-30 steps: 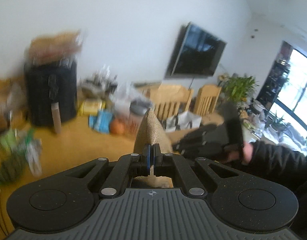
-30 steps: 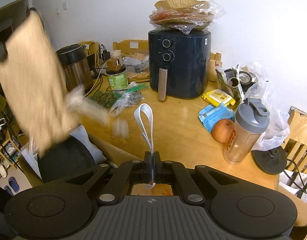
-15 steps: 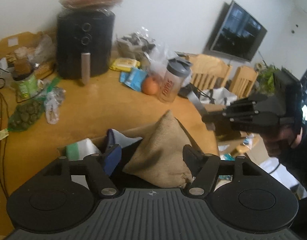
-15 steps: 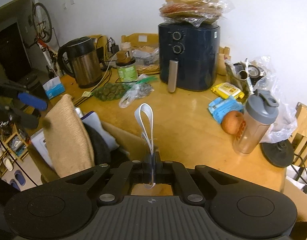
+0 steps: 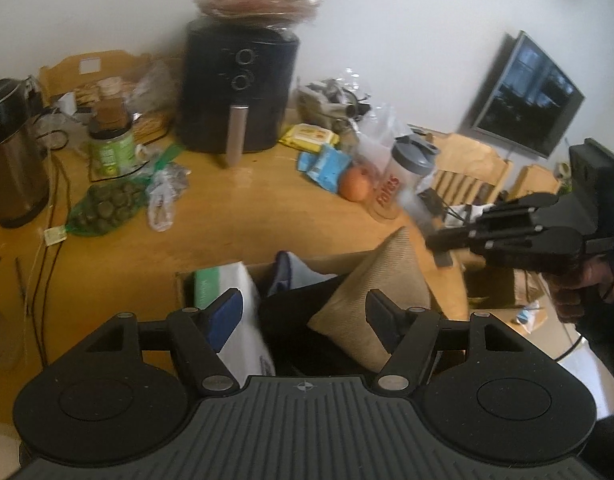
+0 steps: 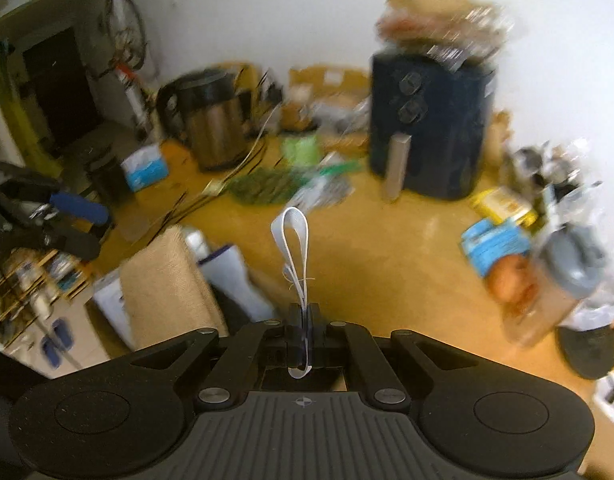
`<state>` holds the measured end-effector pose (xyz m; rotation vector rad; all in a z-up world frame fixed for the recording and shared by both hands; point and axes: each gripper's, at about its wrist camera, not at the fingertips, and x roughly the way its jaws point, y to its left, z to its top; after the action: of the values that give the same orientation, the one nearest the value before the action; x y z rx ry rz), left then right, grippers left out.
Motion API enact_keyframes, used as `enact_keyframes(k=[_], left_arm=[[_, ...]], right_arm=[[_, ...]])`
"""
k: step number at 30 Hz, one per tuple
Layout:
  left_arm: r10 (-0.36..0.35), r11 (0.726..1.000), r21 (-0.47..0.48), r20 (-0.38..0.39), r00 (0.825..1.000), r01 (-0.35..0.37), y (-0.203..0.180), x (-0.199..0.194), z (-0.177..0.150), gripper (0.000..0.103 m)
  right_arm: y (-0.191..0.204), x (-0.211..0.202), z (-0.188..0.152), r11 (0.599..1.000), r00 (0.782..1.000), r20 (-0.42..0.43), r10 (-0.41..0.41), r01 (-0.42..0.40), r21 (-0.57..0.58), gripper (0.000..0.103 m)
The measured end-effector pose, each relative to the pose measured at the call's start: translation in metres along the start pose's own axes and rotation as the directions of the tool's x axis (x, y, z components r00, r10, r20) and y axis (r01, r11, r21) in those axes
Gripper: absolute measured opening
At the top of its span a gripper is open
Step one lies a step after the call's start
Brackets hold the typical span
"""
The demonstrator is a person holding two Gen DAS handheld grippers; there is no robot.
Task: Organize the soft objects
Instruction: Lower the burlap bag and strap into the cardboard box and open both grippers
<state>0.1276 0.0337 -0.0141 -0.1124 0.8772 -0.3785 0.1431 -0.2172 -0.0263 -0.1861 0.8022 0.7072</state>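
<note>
A tan burlap cushion [image 5: 371,292] leans upright in an open cardboard box [image 5: 180,286], beside a white package [image 5: 243,280] and dark fabric. My left gripper [image 5: 303,312] hangs open just above the box, with the cushion by its right finger [image 5: 381,314] and no pad pressing on it. The right wrist view shows the cushion [image 6: 167,280] at lower left and the left gripper [image 6: 67,220] beyond it. My right gripper [image 6: 305,314] is shut on a white strap loop [image 6: 295,248] that stands up from its jaws. A hand holds the right gripper [image 5: 507,236] at the right.
The wooden table [image 5: 247,216] carries a black air fryer [image 5: 239,92], a kettle [image 5: 11,160], a green jar [image 5: 109,148], a net bag of greens [image 5: 103,208], blue and yellow packets, an orange fruit [image 5: 355,188] and a shaker bottle [image 5: 403,176]. Wooden chairs stand at the right.
My left gripper opened and let go of the burlap cushion, which dropped into the box, and the gripper sank toward it. My right gripper slid sideways, still shut on the strap.
</note>
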Motion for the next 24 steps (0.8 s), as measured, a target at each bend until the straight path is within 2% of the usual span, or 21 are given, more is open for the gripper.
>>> enact_keyframes(k=[1,2,3,5,9,11,14,19,20,21,24], left_arm=[[0.009,1.000,-0.010,-0.001,1.000,-0.009,0.002,-0.001,0.000,0.067],[0.017,1.000,-0.020,-0.001,1.000,-0.017,0.004,-0.002,-0.001,0.067],[0.023,0.999,-0.026,-0.001,1.000,-0.023,0.005,-0.003,-0.002,0.067],[0.042,0.998,-0.043,-0.002,0.999,-0.042,0.008,-0.005,-0.003,0.068],[0.089,0.993,-0.074,-0.024,0.996,-0.091,0.014,-0.006,-0.005,0.073],[0.111,0.989,-0.091,-0.042,0.993,-0.115,0.017,-0.005,-0.005,0.078],[0.131,0.985,-0.101,-0.060,0.990,-0.136,0.021,-0.004,-0.005,0.087],[0.148,0.983,-0.095,-0.071,0.986,-0.155,0.019,-0.006,-0.006,0.091],[0.157,0.982,-0.091,-0.072,0.985,-0.164,0.017,-0.006,-0.007,0.093],[0.167,0.981,-0.090,-0.067,0.984,-0.173,0.016,-0.007,-0.007,0.103],[0.186,0.978,-0.083,-0.064,0.981,-0.191,0.013,-0.008,-0.008,0.103]], right_arm=[[0.002,0.005,0.001,1.000,1.000,-0.016,0.002,-0.002,-0.010,0.012],[0.005,0.011,0.000,1.000,0.999,-0.031,-0.004,0.003,-0.025,0.024],[0.007,0.015,-0.001,0.999,0.999,-0.047,-0.005,0.004,-0.035,0.032],[0.010,0.019,-0.003,0.999,0.999,-0.053,-0.014,0.012,-0.040,0.062],[0.014,0.015,-0.006,0.999,0.999,-0.029,-0.035,0.035,-0.022,0.081],[0.014,0.011,-0.008,0.998,0.998,-0.010,-0.061,0.061,-0.007,0.095],[0.013,0.001,-0.013,0.996,0.997,0.029,-0.074,0.072,0.050,0.101],[0.017,-0.016,-0.023,0.983,0.992,0.067,-0.111,0.099,0.153,0.103],[0.021,-0.019,-0.026,0.981,0.990,0.070,-0.125,0.112,0.161,0.103],[0.025,-0.022,-0.028,0.978,0.987,0.077,-0.142,0.128,0.165,0.103],[0.038,-0.031,-0.035,0.973,0.979,0.093,-0.180,0.164,0.165,0.103]])
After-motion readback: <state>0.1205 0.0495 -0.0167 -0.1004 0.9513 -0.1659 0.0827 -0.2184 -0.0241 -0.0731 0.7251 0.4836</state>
